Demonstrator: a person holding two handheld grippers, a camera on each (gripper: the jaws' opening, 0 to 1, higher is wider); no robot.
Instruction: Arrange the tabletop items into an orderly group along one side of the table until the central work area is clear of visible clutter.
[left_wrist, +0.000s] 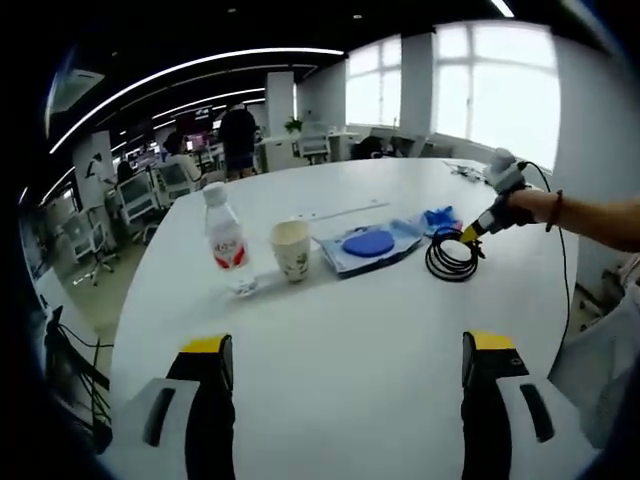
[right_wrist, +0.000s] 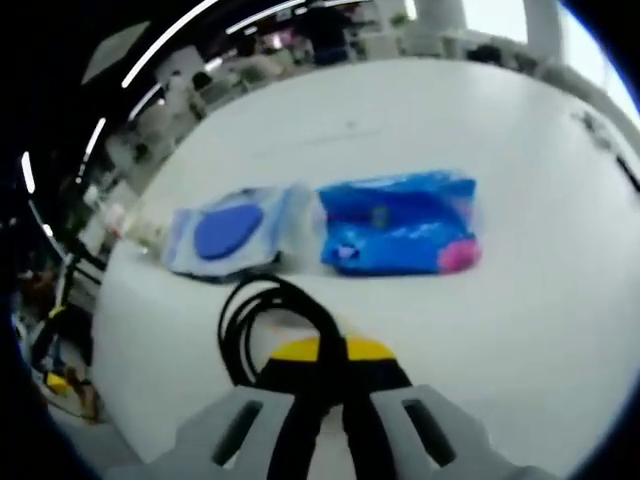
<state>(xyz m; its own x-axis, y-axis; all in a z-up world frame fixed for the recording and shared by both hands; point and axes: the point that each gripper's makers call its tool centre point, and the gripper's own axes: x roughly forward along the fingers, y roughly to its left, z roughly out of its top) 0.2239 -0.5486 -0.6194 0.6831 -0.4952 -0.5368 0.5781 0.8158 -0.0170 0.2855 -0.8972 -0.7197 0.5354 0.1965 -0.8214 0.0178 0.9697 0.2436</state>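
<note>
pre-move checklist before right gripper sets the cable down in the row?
1. Right gripper shut on black cable coil: ok.
2. Left gripper open, holding nothing: ok.
3. Coil fully lifted off the table: cannot tell.
4. Row in order: water bottle, paper cup, wipes pack, blue packet: ok.
5. Bare table beside the blue packet for the coil: ok.
</note>
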